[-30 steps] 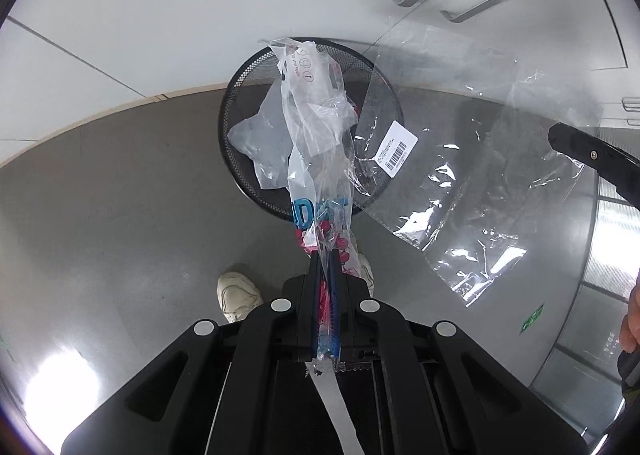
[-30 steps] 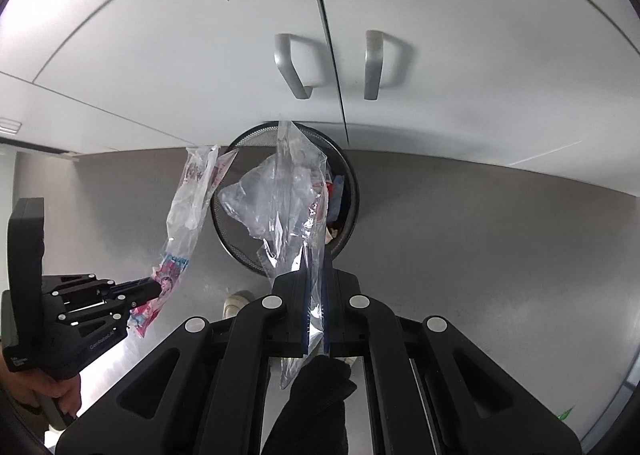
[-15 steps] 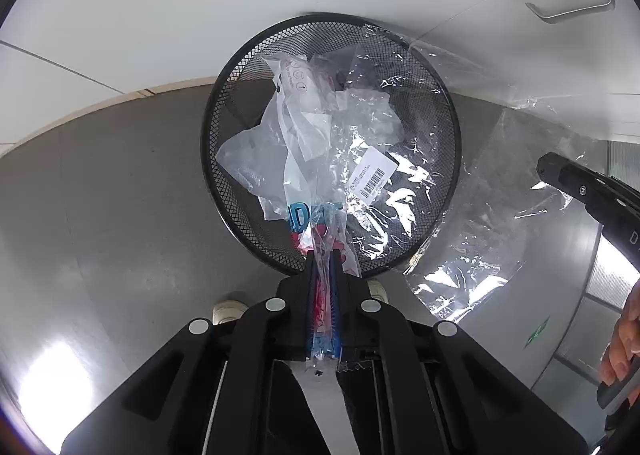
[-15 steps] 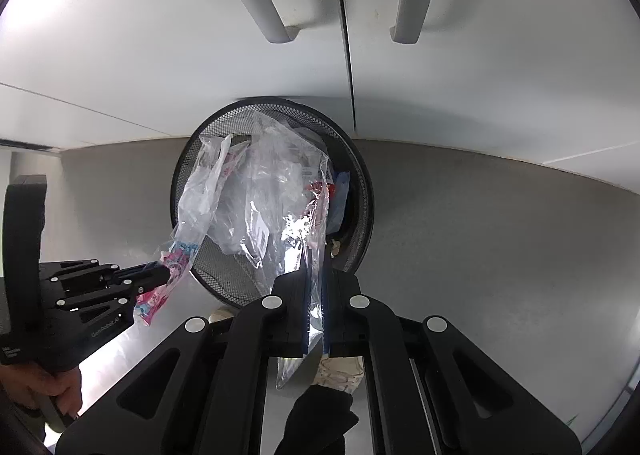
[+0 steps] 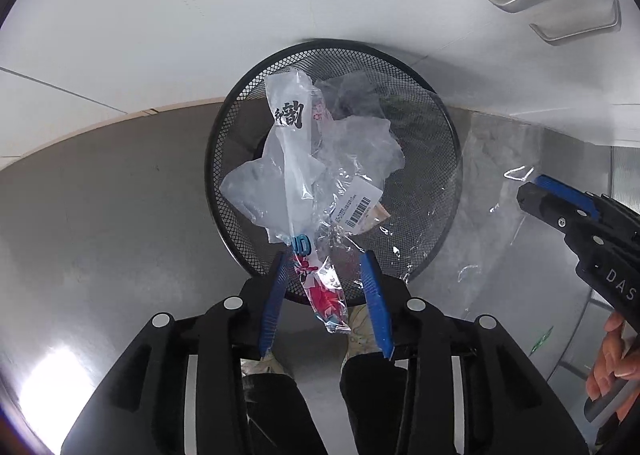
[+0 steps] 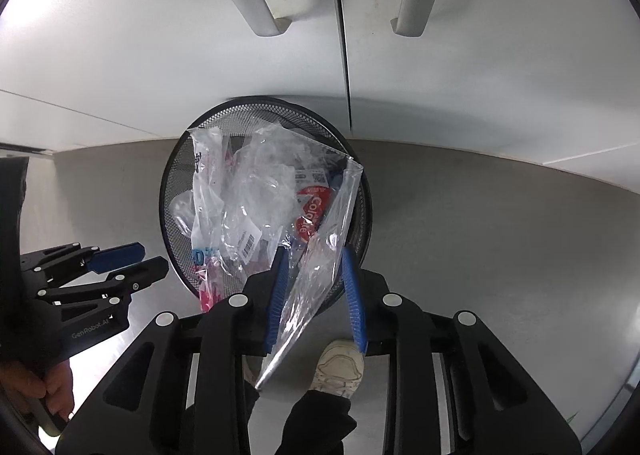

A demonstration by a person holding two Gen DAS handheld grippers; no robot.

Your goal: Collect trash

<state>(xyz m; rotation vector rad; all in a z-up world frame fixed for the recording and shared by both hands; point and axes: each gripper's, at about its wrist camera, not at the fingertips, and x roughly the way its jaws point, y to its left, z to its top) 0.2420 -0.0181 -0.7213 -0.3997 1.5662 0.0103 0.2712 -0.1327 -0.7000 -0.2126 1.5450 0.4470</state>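
Round black wire-mesh bin, crinkled clear plastic heaped inside, above it left gripper opening, printed wrapper released, right gripper opening, clear bag loose.

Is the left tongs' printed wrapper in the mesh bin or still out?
Partly in. The printed wrapper hangs into the mesh bin, its tail between the opening left tongs, whose pads stand clear.

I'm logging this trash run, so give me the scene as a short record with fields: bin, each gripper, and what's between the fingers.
bin: black mesh bin, on the floor by white cabinet doors, holding plastic bags
left gripper: over the bin, fingers opening, printed wrapper loose between them
right gripper: over the bin, fingers opening, clear bag loose between them
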